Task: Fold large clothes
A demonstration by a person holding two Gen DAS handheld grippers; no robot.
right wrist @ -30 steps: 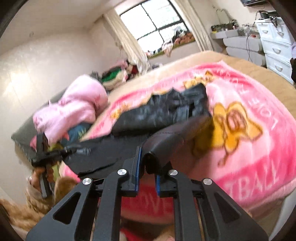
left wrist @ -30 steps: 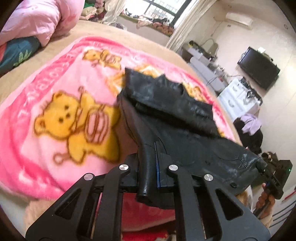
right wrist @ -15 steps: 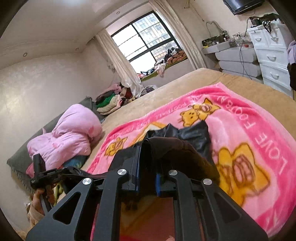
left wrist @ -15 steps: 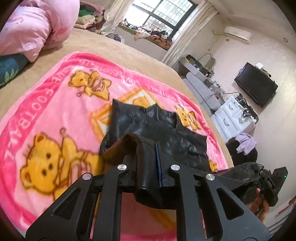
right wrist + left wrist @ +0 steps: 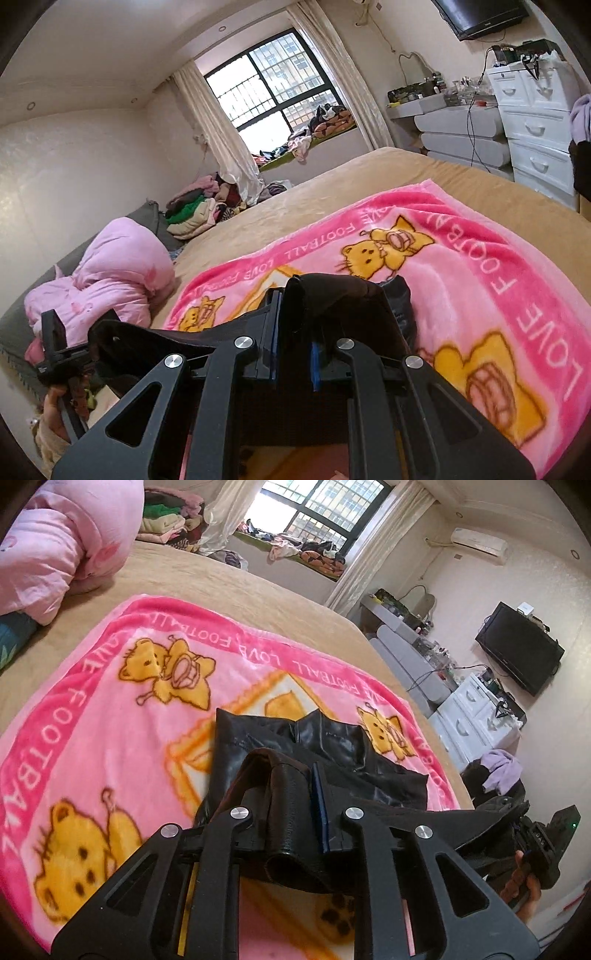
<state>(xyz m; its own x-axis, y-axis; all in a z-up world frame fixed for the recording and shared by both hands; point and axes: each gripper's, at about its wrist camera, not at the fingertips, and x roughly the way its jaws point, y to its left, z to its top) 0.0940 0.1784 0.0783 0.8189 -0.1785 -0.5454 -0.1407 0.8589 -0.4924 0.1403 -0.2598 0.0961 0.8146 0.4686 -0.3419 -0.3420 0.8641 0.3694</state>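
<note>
Bed: pink bear blanket (image 5: 110, 716) is covering it, black leather garment (image 5: 332, 746) lying at 12 o'clock.
Done: near hem being carried over, partly folded.
Grip: left hand-held gripper (image 5: 295, 812) and right hand-held gripper (image 5: 295, 332) both pinching hem, the left's jaws just easing apart.
Left: laying down, smoothing.

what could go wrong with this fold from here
1. The left gripper holds a thick bunched roll of the black leather garment, and its jaws have just been opening slightly; the edge could slip out before it is laid down.
2. The stiff garment spans between the left gripper and the right gripper; uneven carrying could land the fold crooked.
3. Dragging could rumple the pink blanket.
</note>
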